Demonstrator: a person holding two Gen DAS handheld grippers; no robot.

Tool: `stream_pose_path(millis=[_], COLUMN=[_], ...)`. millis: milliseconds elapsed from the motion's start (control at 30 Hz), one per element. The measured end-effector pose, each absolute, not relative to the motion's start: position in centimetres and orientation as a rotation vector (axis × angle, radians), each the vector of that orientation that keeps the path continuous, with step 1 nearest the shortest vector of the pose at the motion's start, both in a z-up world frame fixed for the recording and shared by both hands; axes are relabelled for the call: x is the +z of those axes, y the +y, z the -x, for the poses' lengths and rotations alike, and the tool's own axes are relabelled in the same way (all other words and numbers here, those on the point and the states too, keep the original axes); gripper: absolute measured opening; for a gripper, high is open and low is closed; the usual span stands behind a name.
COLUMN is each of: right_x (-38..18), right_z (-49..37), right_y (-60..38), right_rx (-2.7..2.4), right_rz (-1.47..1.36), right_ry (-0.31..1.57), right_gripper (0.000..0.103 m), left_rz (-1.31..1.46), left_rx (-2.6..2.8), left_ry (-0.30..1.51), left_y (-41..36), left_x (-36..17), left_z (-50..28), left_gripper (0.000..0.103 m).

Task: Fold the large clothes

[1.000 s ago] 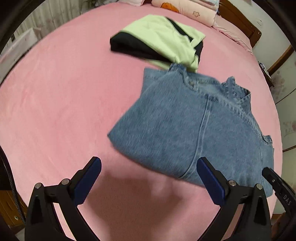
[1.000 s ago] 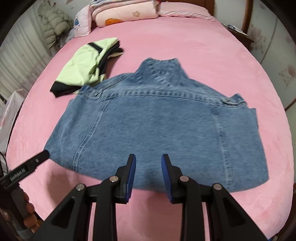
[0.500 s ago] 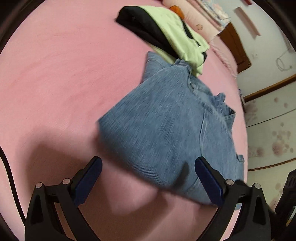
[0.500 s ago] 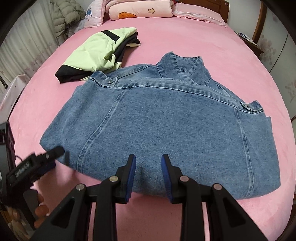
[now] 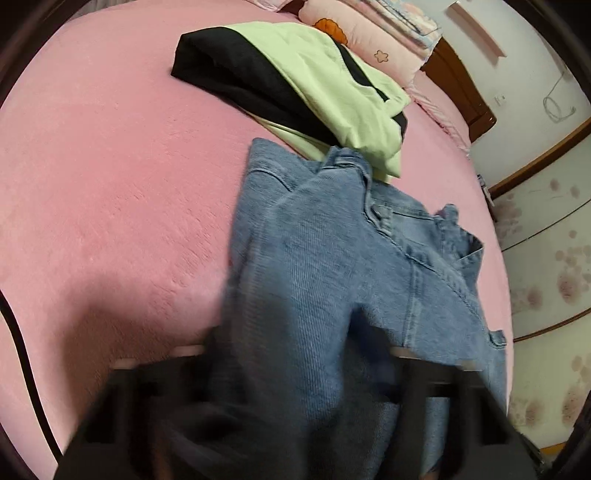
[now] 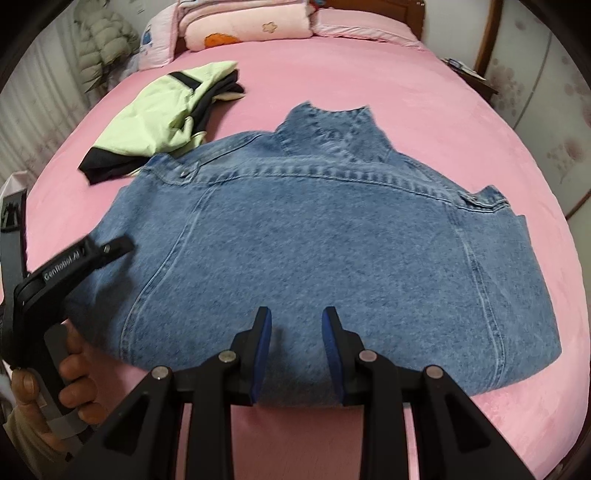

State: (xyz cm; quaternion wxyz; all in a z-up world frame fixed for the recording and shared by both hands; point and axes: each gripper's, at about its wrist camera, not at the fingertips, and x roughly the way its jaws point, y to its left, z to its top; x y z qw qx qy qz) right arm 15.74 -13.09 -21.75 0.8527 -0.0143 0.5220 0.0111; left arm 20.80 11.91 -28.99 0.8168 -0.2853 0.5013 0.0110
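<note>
A blue denim jacket (image 6: 325, 251) lies back-up and partly folded on the pink bed (image 6: 424, 110); it also shows in the left wrist view (image 5: 332, 280). My right gripper (image 6: 297, 354) sits at the jacket's near hem, its jaws a narrow gap apart with denim between the blue pads (image 6: 262, 350). My left gripper (image 5: 299, 369) is heavily blurred at the jacket's left edge, with denim draped over and between its fingers. From the right wrist view the left gripper's body (image 6: 70, 266) is seen at the jacket's left corner, held by a hand.
A folded light-green and black garment (image 6: 162, 118) lies beyond the jacket's left shoulder, also in the left wrist view (image 5: 306, 85). Pink pillows and bedding (image 6: 251, 26) are stacked at the wooden headboard. A cabinet stands to the right of the bed.
My left gripper has moved in onto the jacket's left edge, and its open fingers are now blurred with denim across them. The right gripper has stayed at the near hem.
</note>
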Motion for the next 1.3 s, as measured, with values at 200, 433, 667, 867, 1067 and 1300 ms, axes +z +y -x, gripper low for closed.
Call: stream_pose_path(millis=[200,433,667,867,1067,1300], right_x=[-21.7,-24.4,-27.3,-27.3,-24.1,-23.4], right_z=[-17.0,-18.1,-18.5,-18.9,-14.6,-7.8], right_y=[-14.7,-16.5,-17.1,-20.6,-30.2,-42.2], right_rx=[-0.053,-0.035,0.103,0.259,0.216,0.033], right_rz=[0.039,0.045,0.047,-0.152,-0.367,-0.37], right_ry=[1.029,1.082,1.102,1.108,1.042,1.052], right_gripper=[0.028,0.008,0.006,0.004,0.003,0.003], left_rz=[0.582,0.539,0.448,0.386,0.314,0.174], left_rx=[-0.035,-0.138,-0.288,-0.413,-0.515,-0.551], left_ry=[1.061,0.944,0.816,0.777,0.823,0.915], left_y=[12.1,9.4,2.0,-6.8,-18.0,-30.4], left_x=[-26.8,-20.5,-13.9,-11.0,-12.4,-18.9], left_z=[-20.7,-19.9,-19.5,-19.6,-20.3,-19.1], left_gripper=[0.015,0.01,0.009,0.009,0.01,0.01])
